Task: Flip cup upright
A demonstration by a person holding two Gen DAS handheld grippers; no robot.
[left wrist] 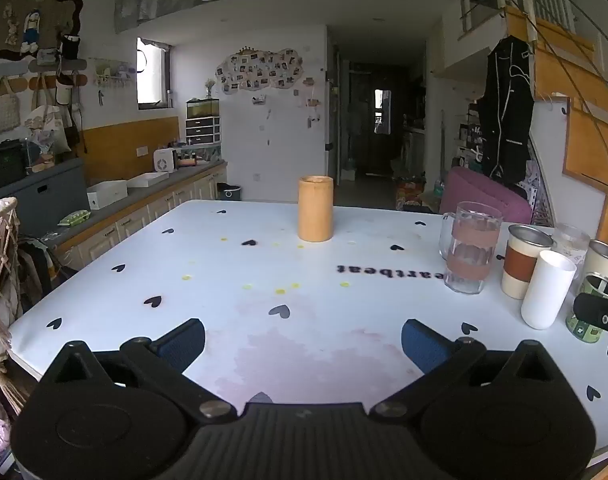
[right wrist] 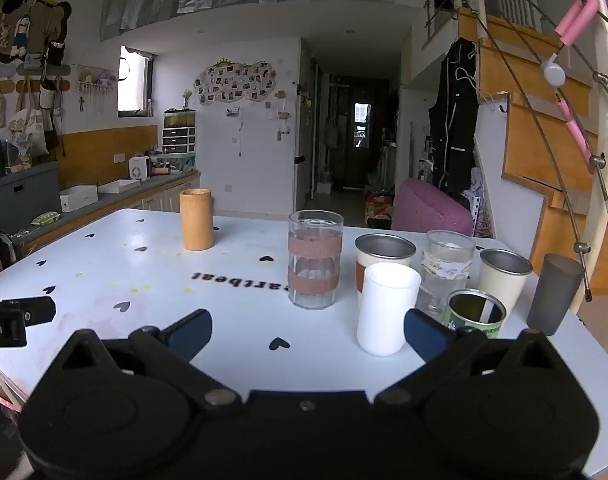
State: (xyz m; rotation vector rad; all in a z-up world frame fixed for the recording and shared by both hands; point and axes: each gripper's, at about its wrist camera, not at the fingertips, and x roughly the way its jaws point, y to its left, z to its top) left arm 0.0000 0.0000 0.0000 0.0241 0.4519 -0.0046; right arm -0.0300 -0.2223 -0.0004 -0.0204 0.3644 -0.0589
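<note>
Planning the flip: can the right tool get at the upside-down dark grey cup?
Probably yes: the dark grey tapered cup stands apart at the cluster's right end, and the open right tool has nothing blocking that side.

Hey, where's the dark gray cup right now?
The dark gray cup shows only in the right wrist view, at the table's far right edge, standing rim-down just right of the cream metal cup, apart from the others.

green tin [left wrist: 589,307] partly hidden behind the right gripper [left wrist: 601,316], tablecloth lettering [right wrist: 240,280] cut by glass mug [right wrist: 315,260]
</note>
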